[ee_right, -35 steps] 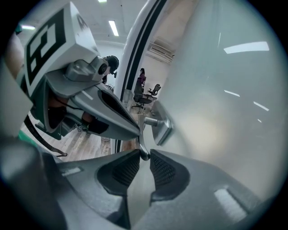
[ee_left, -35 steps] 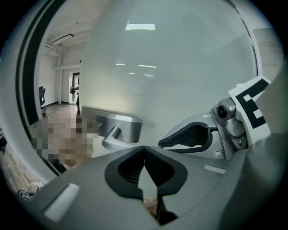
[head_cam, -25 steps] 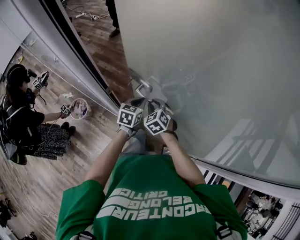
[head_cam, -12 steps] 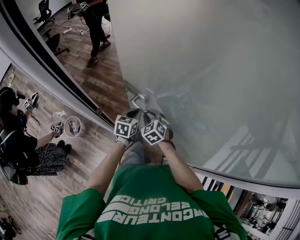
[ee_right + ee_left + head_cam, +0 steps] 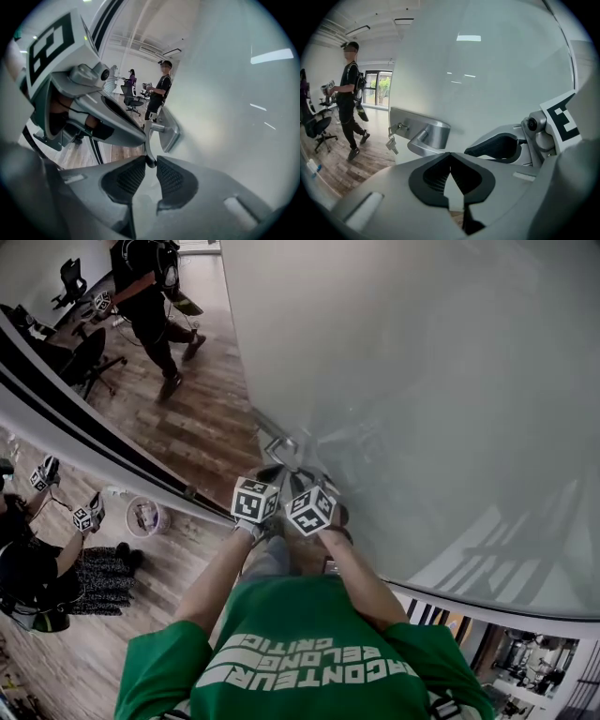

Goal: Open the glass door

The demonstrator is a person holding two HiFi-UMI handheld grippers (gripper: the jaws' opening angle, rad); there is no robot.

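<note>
The frosted glass door (image 5: 422,381) fills the right of the head view, and its metal lever handle (image 5: 281,448) sits just ahead of both grippers. My right gripper (image 5: 150,161) is shut on the end of the lever handle (image 5: 149,136), whose mounting plate (image 5: 169,133) lies against the glass. My left gripper (image 5: 450,154) hangs beside it with its tips together and nothing between them. The handle (image 5: 429,136) lies just beyond it, with a bunch of keys (image 5: 392,143) dangling from the lock. From above, the left gripper (image 5: 267,476) and right gripper (image 5: 298,479) are side by side.
The dark door frame (image 5: 84,432) runs diagonally at left over wood flooring. A person (image 5: 150,296) walks beyond the doorway near an office chair (image 5: 80,352). Another person (image 5: 28,559) crouches at far left beside a small round basket (image 5: 142,517).
The door has swung, showing more floor beyond the frame. The walking person has come nearer. Both grippers have stayed at the handle.
</note>
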